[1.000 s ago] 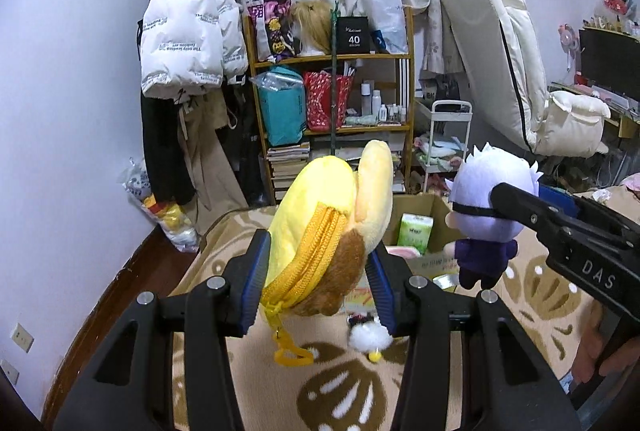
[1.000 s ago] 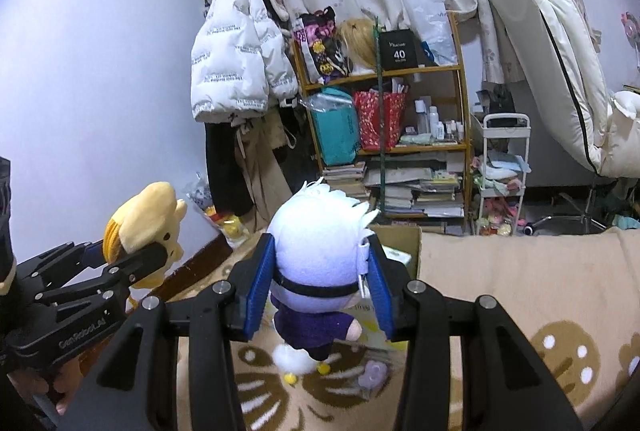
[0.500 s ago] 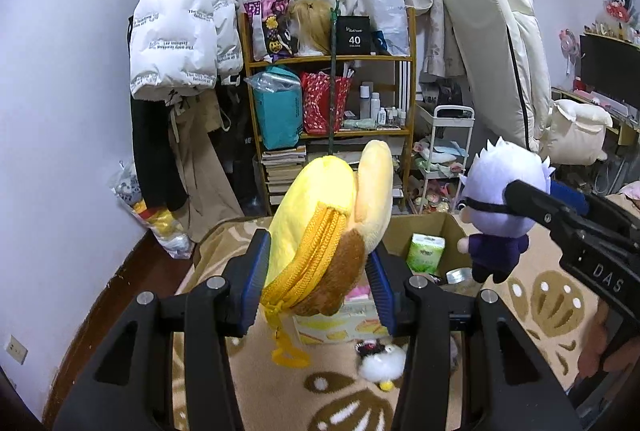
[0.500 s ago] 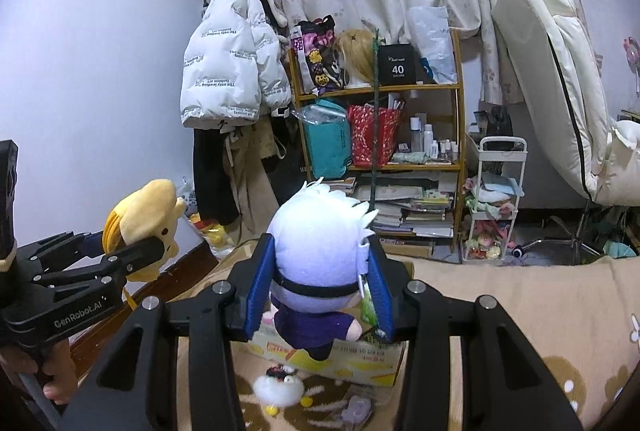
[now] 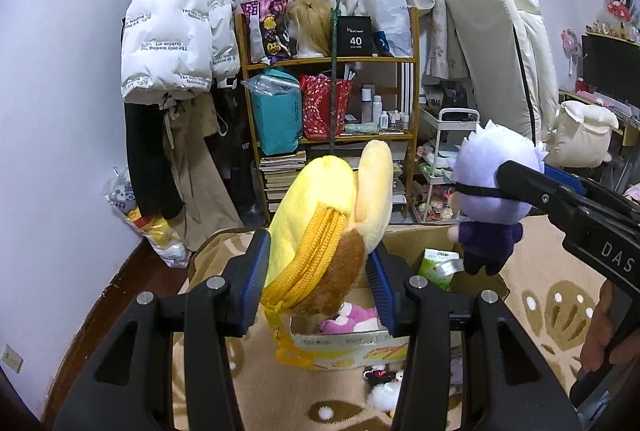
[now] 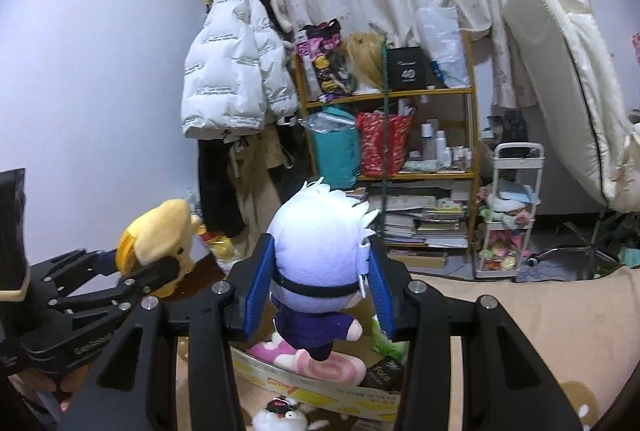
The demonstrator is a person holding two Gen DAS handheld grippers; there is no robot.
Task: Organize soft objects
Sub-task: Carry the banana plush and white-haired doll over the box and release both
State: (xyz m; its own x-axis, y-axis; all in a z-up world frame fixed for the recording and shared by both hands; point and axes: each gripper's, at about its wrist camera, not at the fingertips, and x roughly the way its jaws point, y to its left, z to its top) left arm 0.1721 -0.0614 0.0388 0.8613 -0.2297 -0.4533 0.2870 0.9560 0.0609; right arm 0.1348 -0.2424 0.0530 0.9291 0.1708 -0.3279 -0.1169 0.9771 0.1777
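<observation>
Left tool (image 5: 316,271): jaws part-closed on the yellow plush (image 5: 320,227), blue pads pressing both of its sides. The plush is clear of every surface and hangs above the near-left part of the box (image 5: 340,341); its yellow zipper runs down to a loop that dangles past the box's near wall.

Right tool (image 6: 318,279): jaws part-closed on the head of the white-haired doll (image 6: 316,251), one pad on each side. The doll's dark body and legs hang free below the pads, over the open top of the box (image 6: 320,397).

In the left view the doll (image 5: 492,191) sits to the right of the yellow plush, with open air between them; the two tools do not touch. A hand (image 5: 600,335) grips the right tool's handle at the frame's right edge.

The box stands on a patterned rug (image 5: 552,311), flaps open. Inside lie a pink plush (image 6: 316,359) and a green packet (image 5: 438,267). A small white toy (image 6: 280,417) lies on the rug just outside the near wall.

Clearance: bare rug to the right of the box; to the left, the rug edge and dark floor run to the wall. Behind the box stand a shelf (image 5: 332,135) and a cart (image 6: 508,215).
</observation>
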